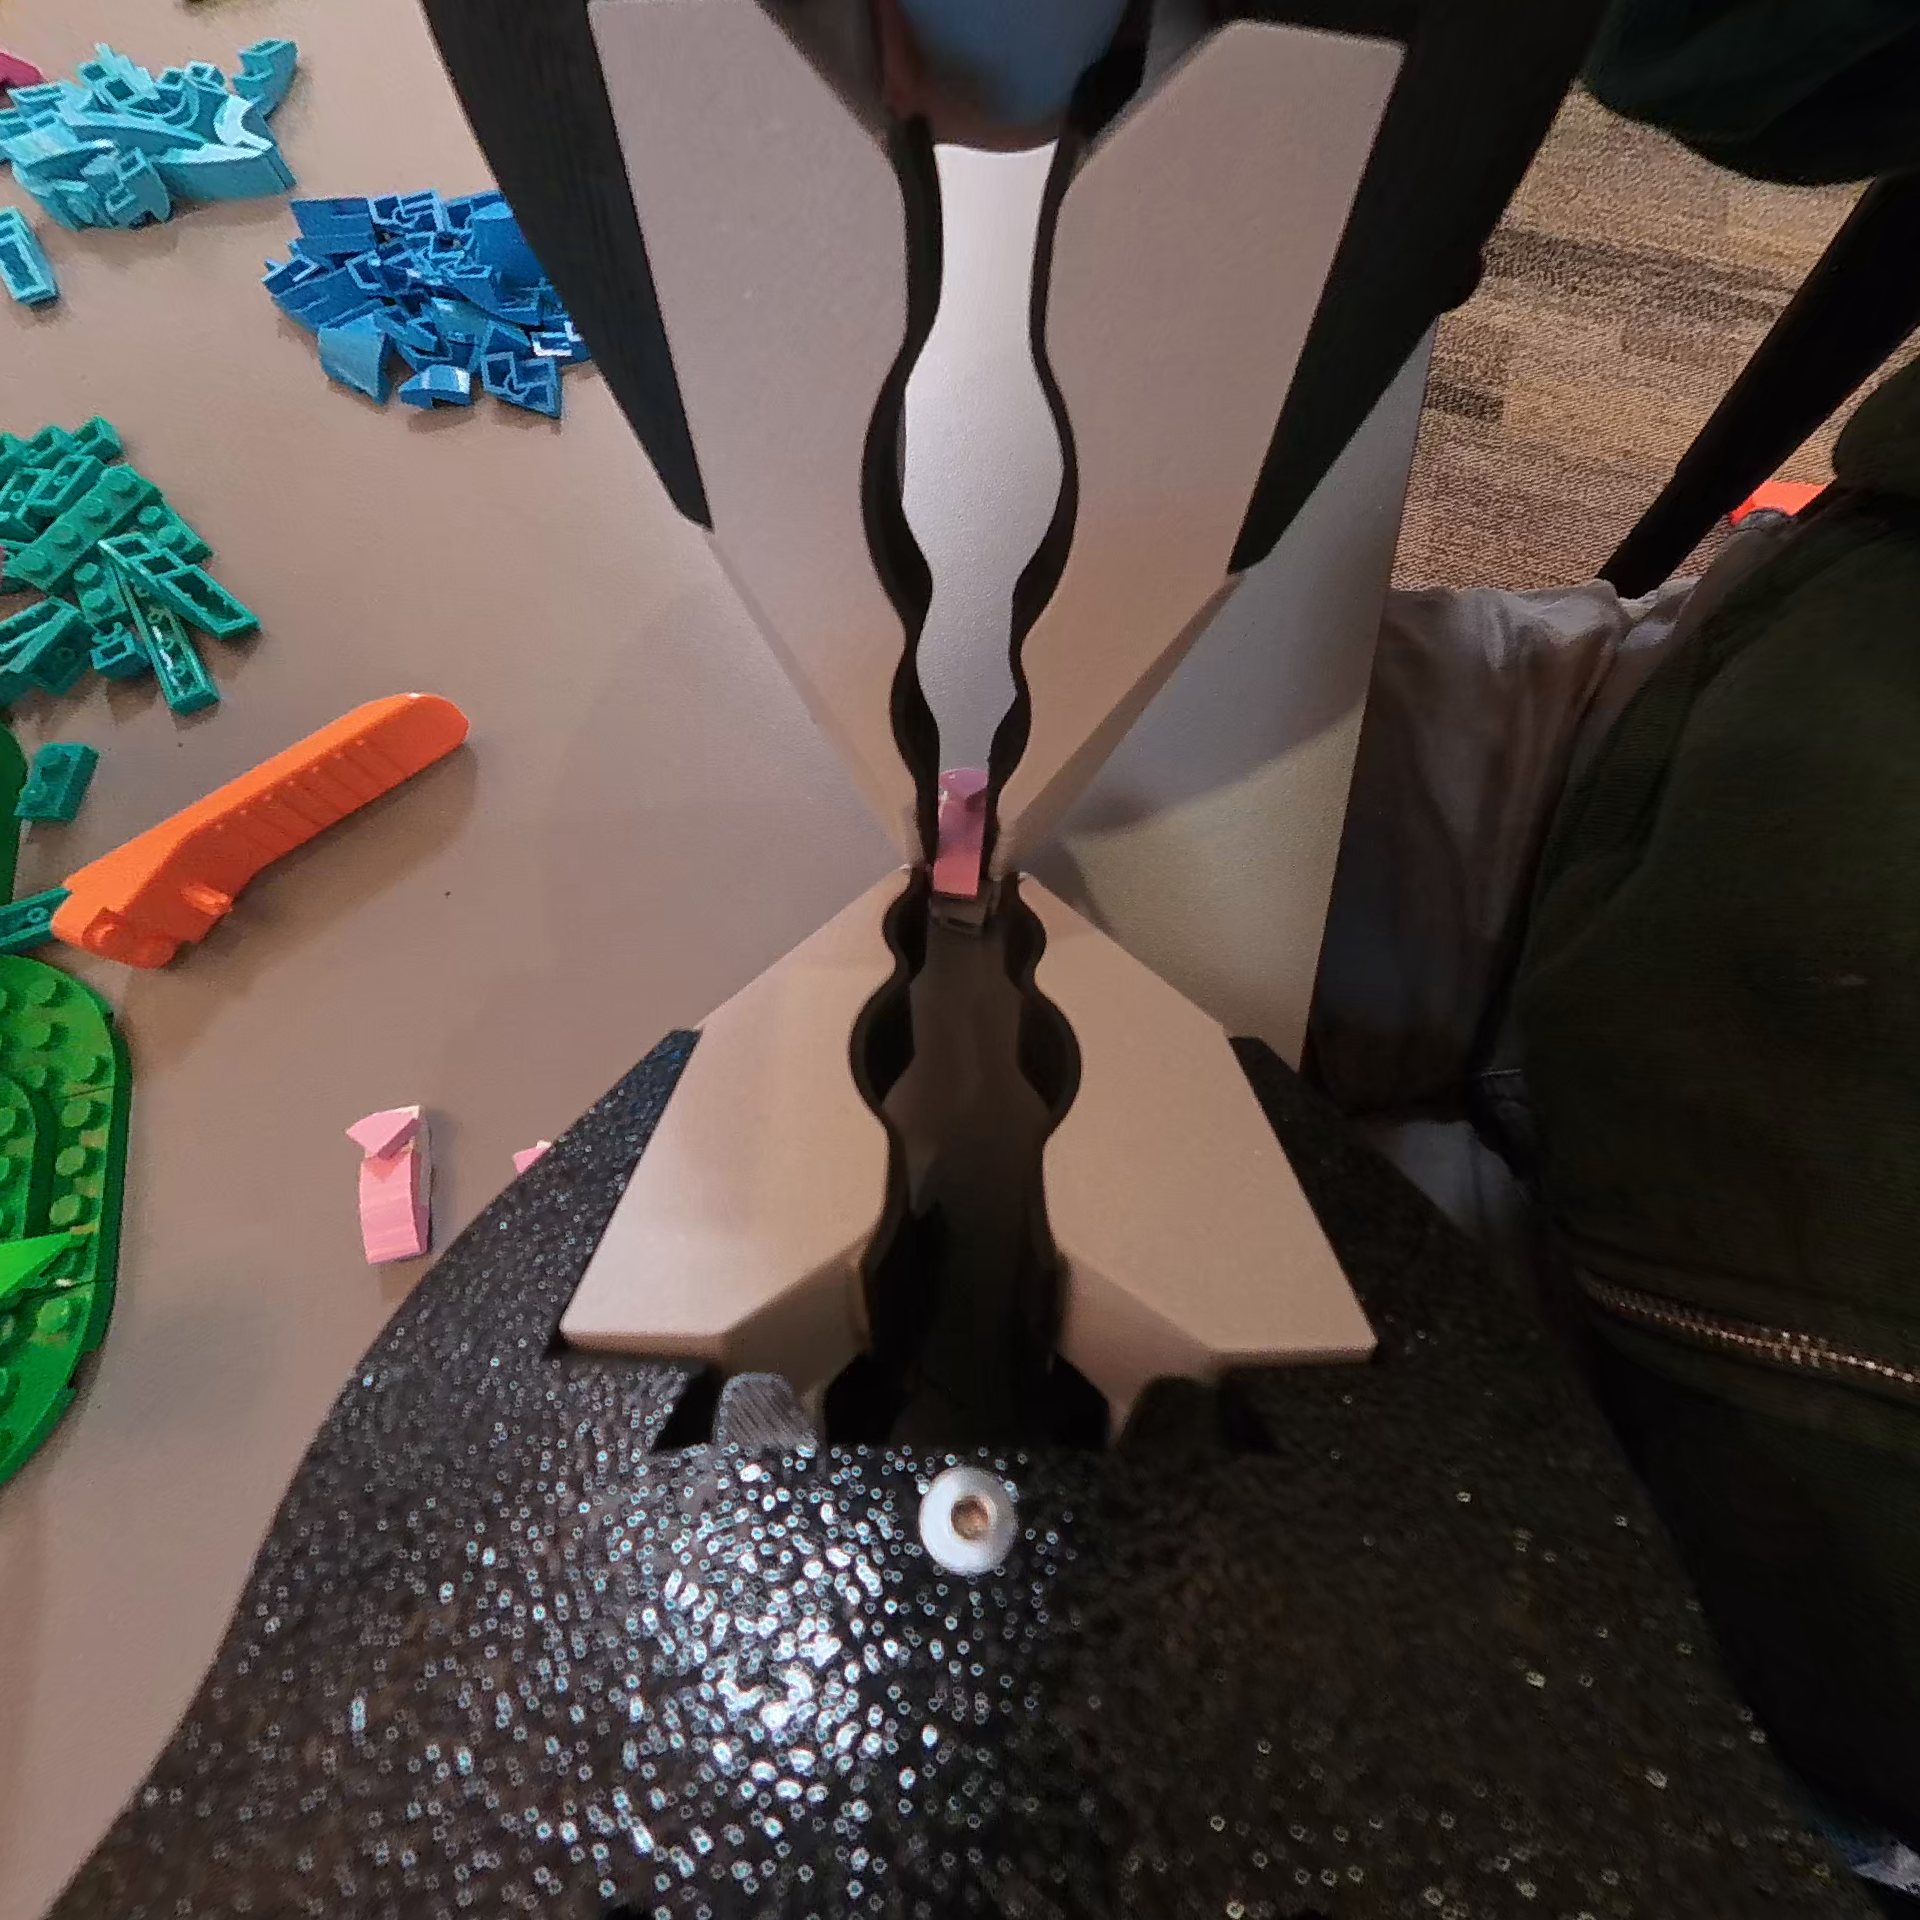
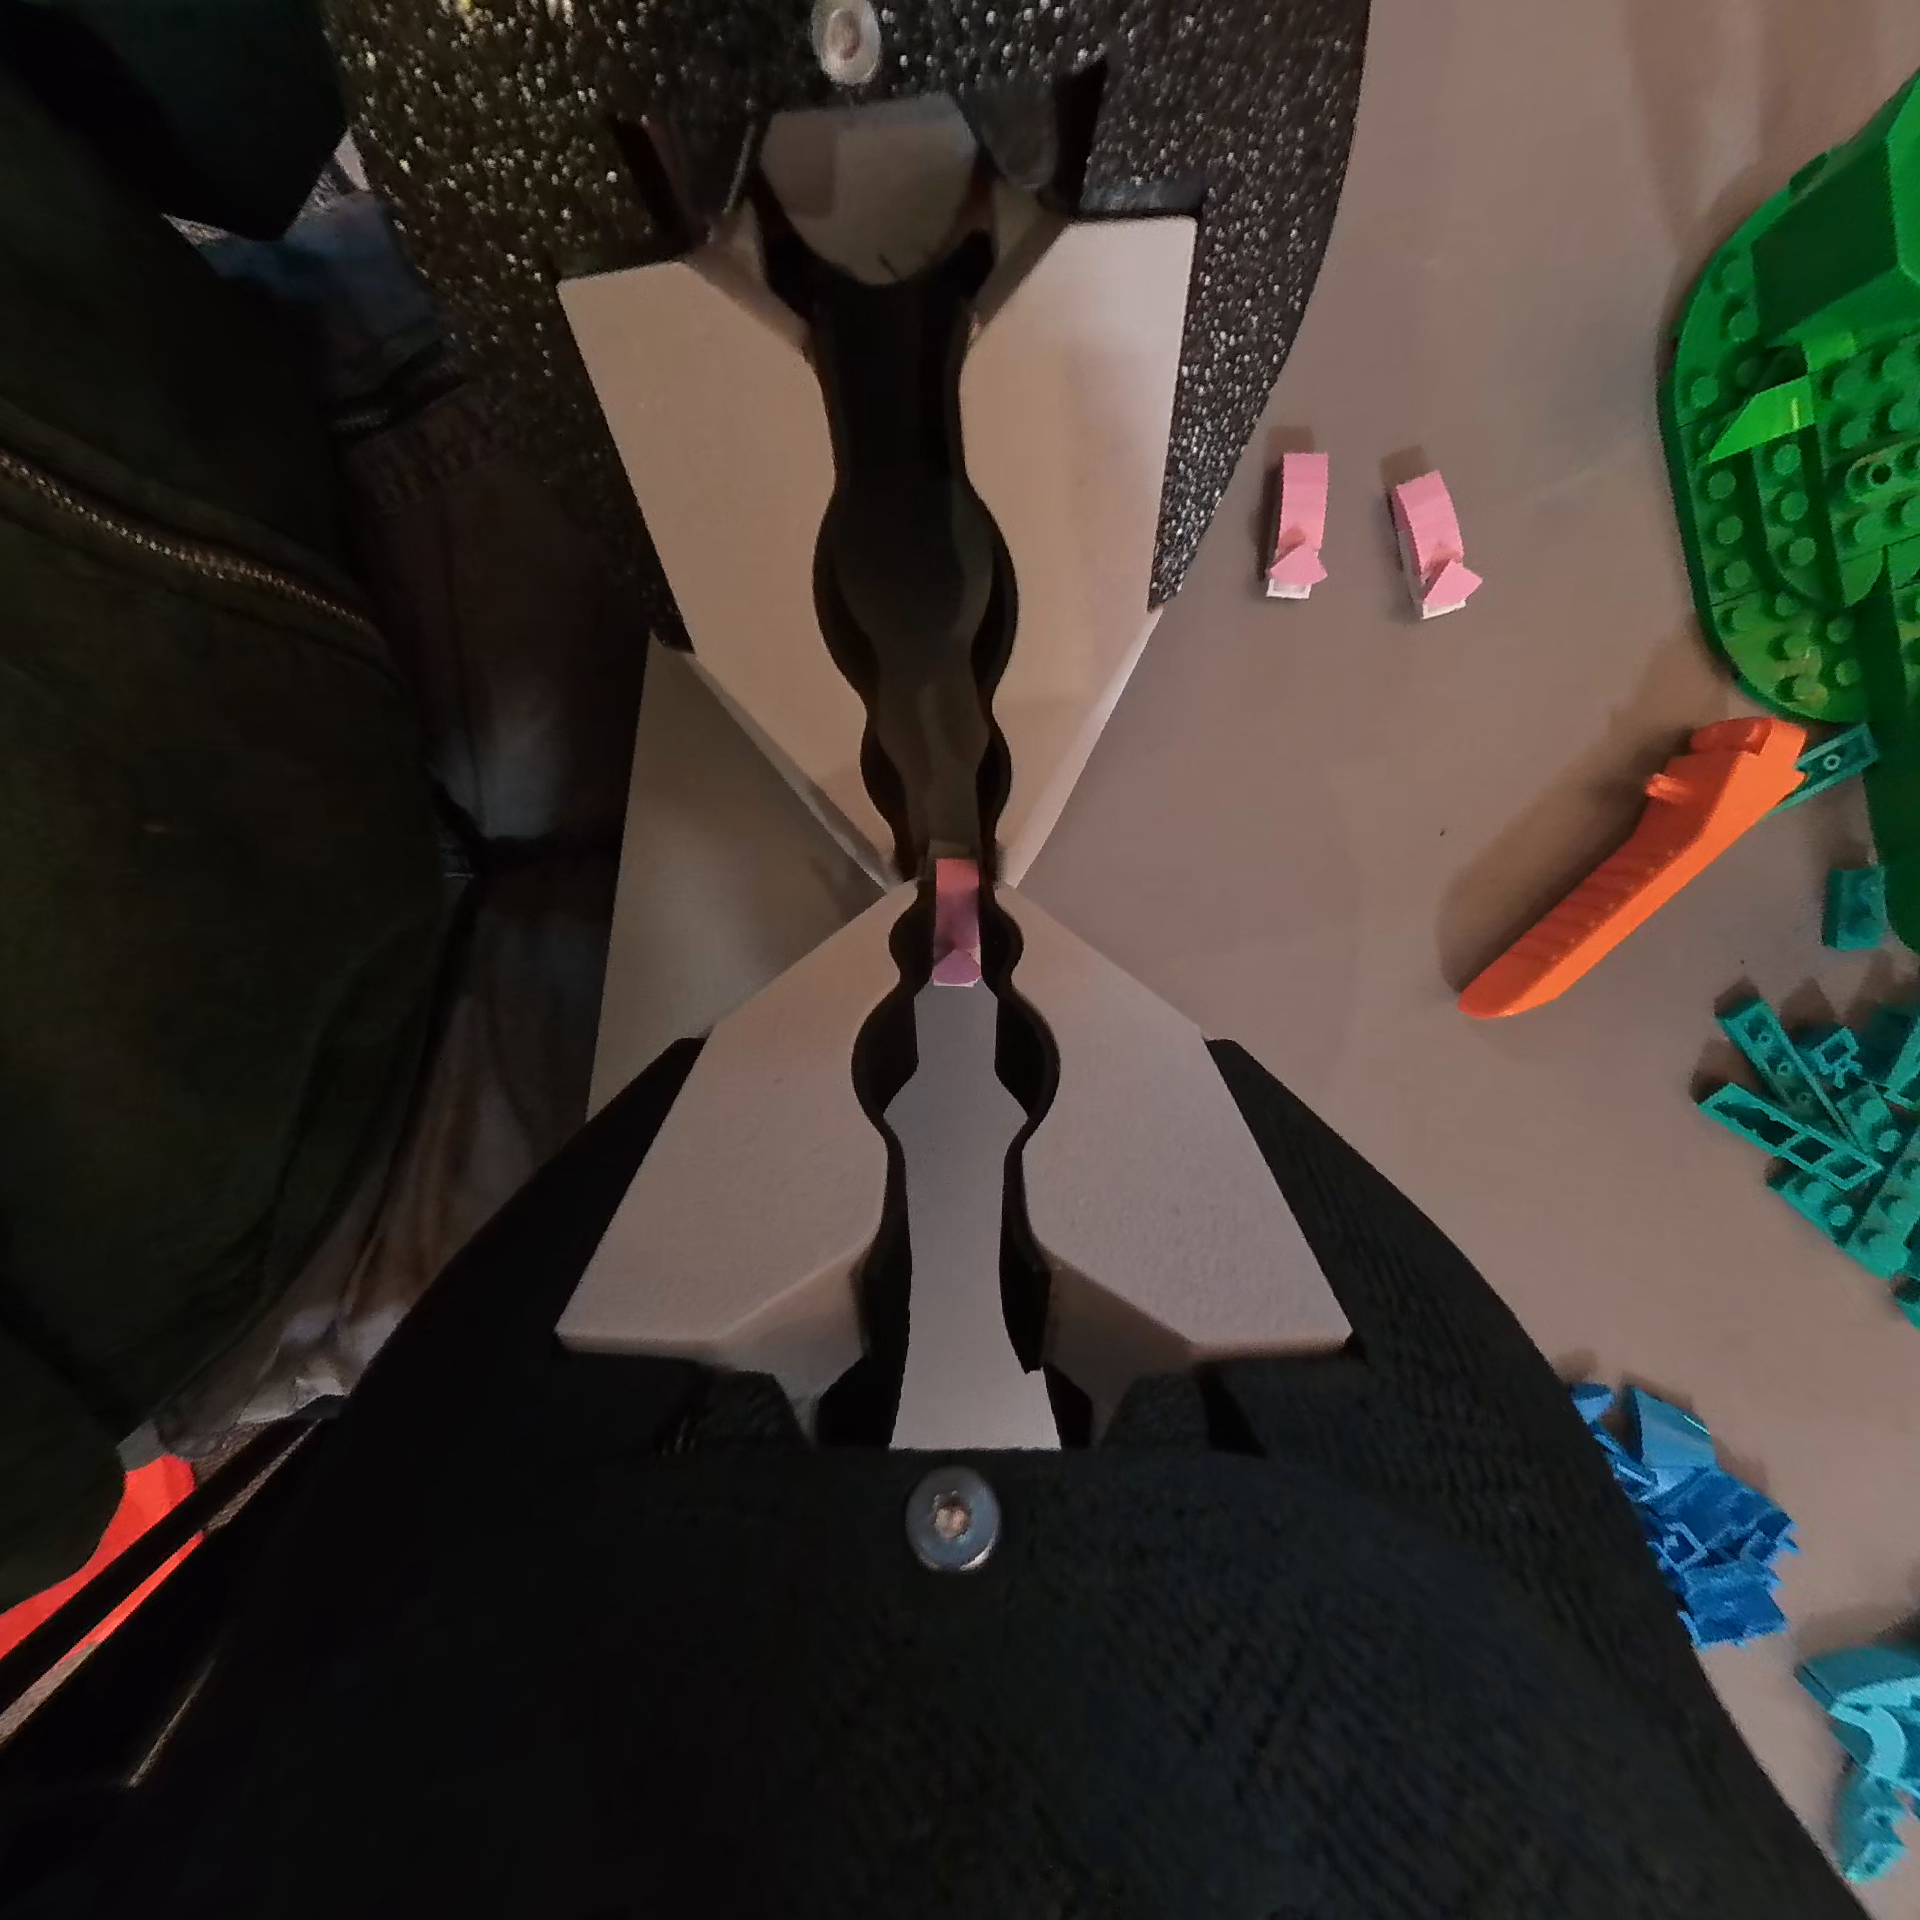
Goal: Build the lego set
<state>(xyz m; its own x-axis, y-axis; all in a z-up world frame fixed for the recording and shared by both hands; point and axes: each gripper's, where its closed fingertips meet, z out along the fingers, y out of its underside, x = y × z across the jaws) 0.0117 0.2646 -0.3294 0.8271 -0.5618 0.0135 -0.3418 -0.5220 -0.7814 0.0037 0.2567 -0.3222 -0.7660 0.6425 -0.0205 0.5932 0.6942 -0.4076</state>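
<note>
My two grippers meet tip to tip over the tan table near its edge. A small pink lego assembly (image 1: 958, 836) with a grey underside is pinched between them. My left gripper (image 1: 961, 902), with a speckled black body, is shut on its near end. My right gripper (image 2: 954, 940), with a plain black body, is shut on the other end of the pink assembly (image 2: 954, 925). The right gripper comes in from the top of the left wrist view (image 1: 961, 810). The left gripper comes in from the top of the right wrist view (image 2: 951, 860).
Two more pink assemblies (image 2: 1297, 525) (image 2: 1434, 545) lie on the table beside a green studded build (image 2: 1808, 468). An orange brick separator (image 2: 1631, 873) lies nearby. Piles of teal (image 1: 94, 561), blue (image 1: 426, 296) and turquoise (image 1: 135, 135) pieces lie farther out. A person in a dark jacket (image 1: 1714, 935) sits at the table edge.
</note>
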